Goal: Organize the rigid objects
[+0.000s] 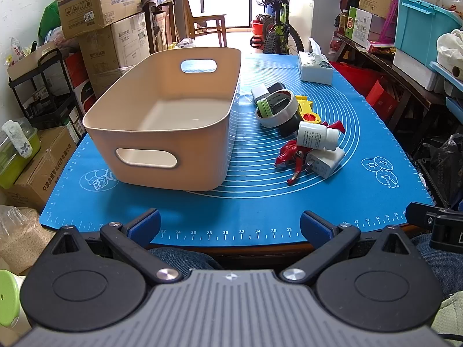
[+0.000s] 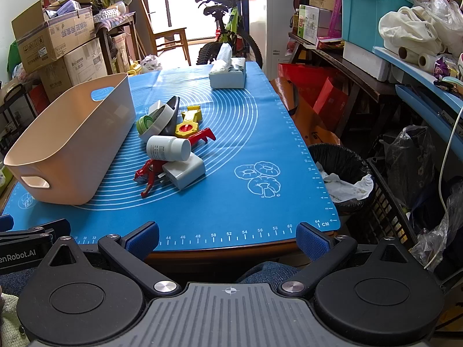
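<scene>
An empty beige bin [image 1: 162, 121] [image 2: 66, 144] stands on the left of the blue mat [image 1: 332, 199] [image 2: 260, 202]. To its right lies a pile: a white pill bottle [image 1: 317, 136] [image 2: 167, 148], a white charger [image 1: 325, 160] [image 2: 185, 170], red pliers [image 1: 289, 156] [image 2: 149, 173], a yellow tool [image 1: 308, 111] [image 2: 189, 121], a grey tape ring [image 1: 277, 111] [image 2: 157, 121] and a green roll [image 1: 264, 107] [image 2: 144, 123]. My left gripper [image 1: 230, 225] hangs open at the mat's near edge. My right gripper [image 2: 228, 237] is open too, also at the near edge, empty.
A tissue box [image 1: 315, 68] [image 2: 228, 72] sits at the mat's far end. Cardboard boxes [image 1: 98, 5] stack up left of the table. A black waste bin [image 2: 341, 173] and cluttered shelves [image 2: 405, 57] stand to the right. A bicycle [image 1: 277, 26] is behind. A person's denim-clad legs [image 1: 179, 256] are below.
</scene>
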The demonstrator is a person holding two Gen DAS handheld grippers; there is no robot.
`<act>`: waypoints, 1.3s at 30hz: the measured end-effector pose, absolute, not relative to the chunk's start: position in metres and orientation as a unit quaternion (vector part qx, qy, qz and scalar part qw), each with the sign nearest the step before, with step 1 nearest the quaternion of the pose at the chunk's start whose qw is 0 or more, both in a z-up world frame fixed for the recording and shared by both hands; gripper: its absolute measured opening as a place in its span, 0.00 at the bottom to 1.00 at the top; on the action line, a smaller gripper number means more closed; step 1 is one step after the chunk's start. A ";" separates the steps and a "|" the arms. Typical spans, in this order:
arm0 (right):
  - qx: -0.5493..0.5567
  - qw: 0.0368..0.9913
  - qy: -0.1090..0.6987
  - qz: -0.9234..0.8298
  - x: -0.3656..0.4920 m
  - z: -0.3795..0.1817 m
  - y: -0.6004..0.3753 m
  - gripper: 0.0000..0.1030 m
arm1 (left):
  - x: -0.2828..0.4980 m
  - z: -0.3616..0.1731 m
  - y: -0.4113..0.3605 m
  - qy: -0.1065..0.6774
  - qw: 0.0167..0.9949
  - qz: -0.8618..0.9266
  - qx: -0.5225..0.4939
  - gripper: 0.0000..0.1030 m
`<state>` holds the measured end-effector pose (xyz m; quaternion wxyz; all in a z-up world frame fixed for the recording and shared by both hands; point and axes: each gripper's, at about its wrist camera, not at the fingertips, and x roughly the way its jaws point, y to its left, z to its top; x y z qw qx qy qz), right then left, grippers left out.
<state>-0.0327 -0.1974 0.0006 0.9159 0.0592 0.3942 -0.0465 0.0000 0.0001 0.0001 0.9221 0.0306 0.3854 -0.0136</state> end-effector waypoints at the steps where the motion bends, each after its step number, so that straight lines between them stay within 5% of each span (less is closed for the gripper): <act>1: 0.059 0.916 0.394 -0.047 -0.033 0.001 -0.197 0.97 | 0.000 0.000 0.000 0.385 0.922 -0.013 0.031 0.98; 39: 0.084 0.919 0.382 -0.050 -0.031 0.010 -0.199 0.97 | 0.002 0.010 0.003 0.381 0.923 -0.003 0.050 0.98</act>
